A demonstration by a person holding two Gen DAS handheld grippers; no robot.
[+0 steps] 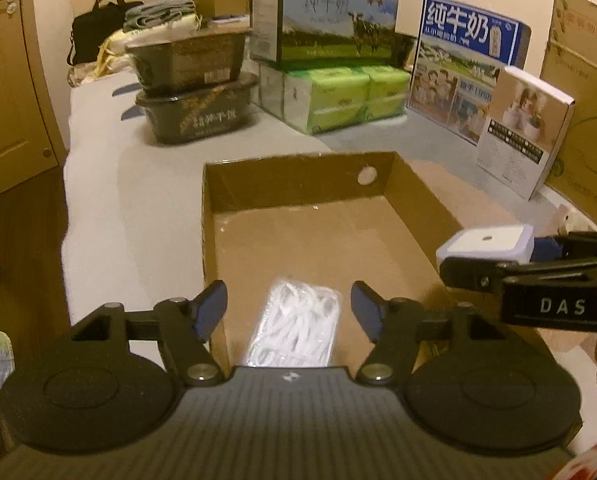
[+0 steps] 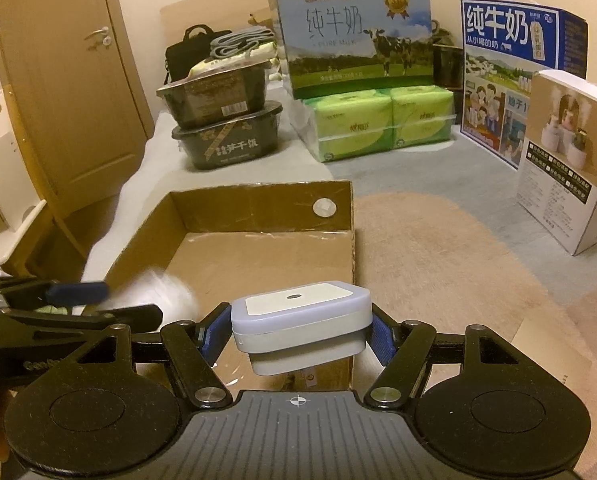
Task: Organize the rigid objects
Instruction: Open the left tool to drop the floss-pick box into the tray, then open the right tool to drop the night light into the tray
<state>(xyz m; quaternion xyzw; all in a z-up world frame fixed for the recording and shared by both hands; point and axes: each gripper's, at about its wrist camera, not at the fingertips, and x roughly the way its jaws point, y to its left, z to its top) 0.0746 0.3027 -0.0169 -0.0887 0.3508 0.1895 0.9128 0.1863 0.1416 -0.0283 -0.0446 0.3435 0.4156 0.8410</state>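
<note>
A shallow open cardboard box [image 1: 418, 196] lies on the grey-covered surface. On its floor near the front lies a clear packet of white plastic pieces [image 1: 294, 330], in the gap below my left gripper [image 1: 289, 307]. That gripper is open, and its blue pads stand clear of the packet on both sides. My right gripper [image 2: 300, 334] is shut on a white square device with a small dark dot on top [image 2: 298, 314], held above the box's right front part. The left wrist view shows that device [image 1: 486, 242] at the right. In the right wrist view the packet [image 2: 166, 294] is a white blur beside the left gripper [image 2: 78, 300].
Behind the box stand two stacked black food tubs [image 1: 194, 92], green tissue packs [image 1: 338, 96] under a milk carton [image 1: 326, 20], a blue milk carton [image 1: 458, 68] and a white product box [image 1: 518, 132]. A tall brown carton [image 1: 582, 100] stands at the right, and a wooden door [image 2: 78, 80] at the left.
</note>
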